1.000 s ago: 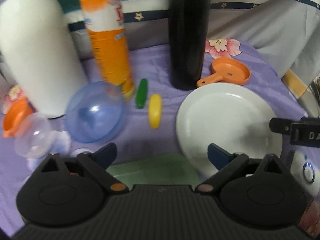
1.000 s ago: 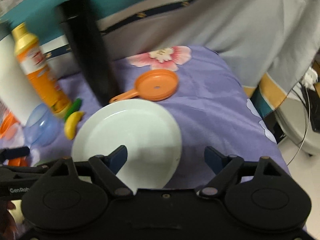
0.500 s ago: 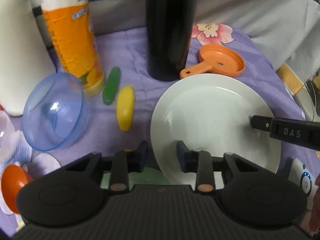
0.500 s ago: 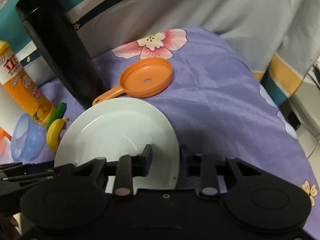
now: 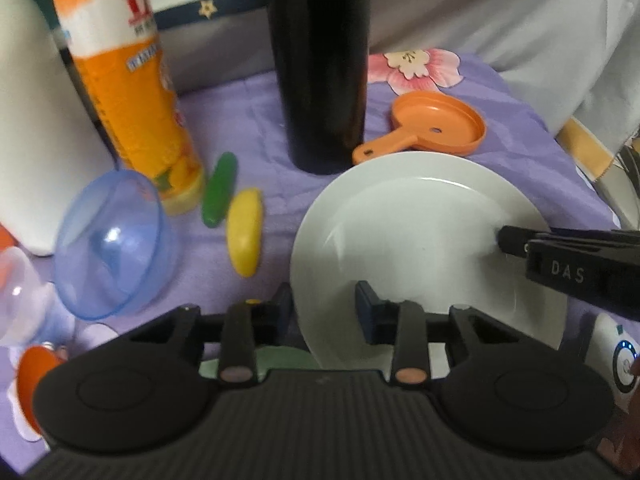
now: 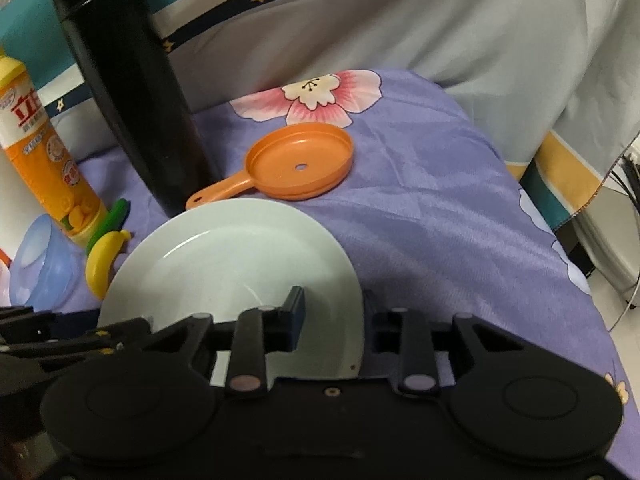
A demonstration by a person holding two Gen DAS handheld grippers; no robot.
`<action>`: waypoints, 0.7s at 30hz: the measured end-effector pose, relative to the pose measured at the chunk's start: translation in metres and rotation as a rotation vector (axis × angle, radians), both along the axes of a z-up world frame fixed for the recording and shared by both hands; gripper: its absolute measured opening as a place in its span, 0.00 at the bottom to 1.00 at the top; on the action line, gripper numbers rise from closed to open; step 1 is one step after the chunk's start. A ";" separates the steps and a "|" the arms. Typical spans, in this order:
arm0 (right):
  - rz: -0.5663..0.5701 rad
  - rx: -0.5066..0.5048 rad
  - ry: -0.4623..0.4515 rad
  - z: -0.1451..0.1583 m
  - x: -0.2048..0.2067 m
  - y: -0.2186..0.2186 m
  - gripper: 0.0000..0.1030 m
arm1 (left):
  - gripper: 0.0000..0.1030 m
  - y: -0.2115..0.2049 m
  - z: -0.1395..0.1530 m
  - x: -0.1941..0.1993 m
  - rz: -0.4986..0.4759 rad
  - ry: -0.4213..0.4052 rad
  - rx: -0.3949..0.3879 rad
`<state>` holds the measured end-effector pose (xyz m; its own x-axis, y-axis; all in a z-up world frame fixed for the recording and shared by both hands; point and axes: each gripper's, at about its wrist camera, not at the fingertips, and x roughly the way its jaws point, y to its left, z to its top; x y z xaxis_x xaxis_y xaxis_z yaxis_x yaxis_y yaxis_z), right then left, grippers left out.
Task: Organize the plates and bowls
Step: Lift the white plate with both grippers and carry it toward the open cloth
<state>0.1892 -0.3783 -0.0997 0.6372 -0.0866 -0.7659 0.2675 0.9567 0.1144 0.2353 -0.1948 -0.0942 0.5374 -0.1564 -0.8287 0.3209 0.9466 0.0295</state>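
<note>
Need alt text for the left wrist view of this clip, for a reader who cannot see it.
The left gripper has its fingers closed on the near rim of a white plate lying on a purple floral cloth, while the right gripper holds the plate's right edge. Behind stand a black flask, an orange bottle and an orange lid; a blue bowl lies left.

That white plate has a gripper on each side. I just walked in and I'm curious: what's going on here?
A person is working two handheld grippers on the white plate. The left gripper straddles its near-left rim, and the right gripper straddles its right rim, both narrowed onto the edge. The plate lies on the purple cloth, not visibly lifted. The blue bowl sits untouched nearby.
</note>
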 end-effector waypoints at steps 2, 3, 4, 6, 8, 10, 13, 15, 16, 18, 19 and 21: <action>-0.013 0.012 -0.011 0.006 -0.003 0.000 0.30 | 0.32 0.002 0.004 -0.001 0.005 0.006 -0.015; -0.015 0.013 -0.016 0.010 -0.005 -0.001 0.30 | 0.32 0.002 0.007 -0.003 0.005 0.005 -0.019; -0.019 0.016 -0.017 0.013 -0.007 0.000 0.30 | 0.32 0.002 0.010 -0.004 0.006 0.003 -0.018; -0.027 0.025 -0.015 0.020 -0.011 0.001 0.30 | 0.32 0.002 0.016 -0.009 0.010 0.000 -0.012; -0.030 0.039 -0.014 0.025 -0.015 0.002 0.30 | 0.32 0.004 0.022 -0.013 0.020 0.007 -0.010; -0.030 0.047 -0.015 0.030 -0.021 0.005 0.30 | 0.32 0.008 0.027 -0.018 0.030 0.017 -0.011; -0.021 0.037 -0.023 0.039 -0.030 0.014 0.30 | 0.32 0.016 0.037 -0.028 0.042 0.008 -0.010; -0.016 0.043 -0.027 0.046 -0.039 0.020 0.30 | 0.32 0.022 0.044 -0.036 0.047 0.001 -0.009; -0.013 0.051 -0.027 0.049 -0.043 0.024 0.30 | 0.32 0.026 0.049 -0.042 0.054 -0.001 -0.008; 0.000 0.062 -0.023 0.055 -0.053 0.031 0.30 | 0.32 0.035 0.056 -0.050 0.063 -0.003 -0.006; 0.008 0.064 -0.021 0.058 -0.058 0.037 0.30 | 0.32 0.041 0.059 -0.056 0.069 -0.003 -0.004; 0.026 0.071 -0.014 0.063 -0.069 0.049 0.30 | 0.32 0.053 0.066 -0.068 0.085 -0.002 -0.002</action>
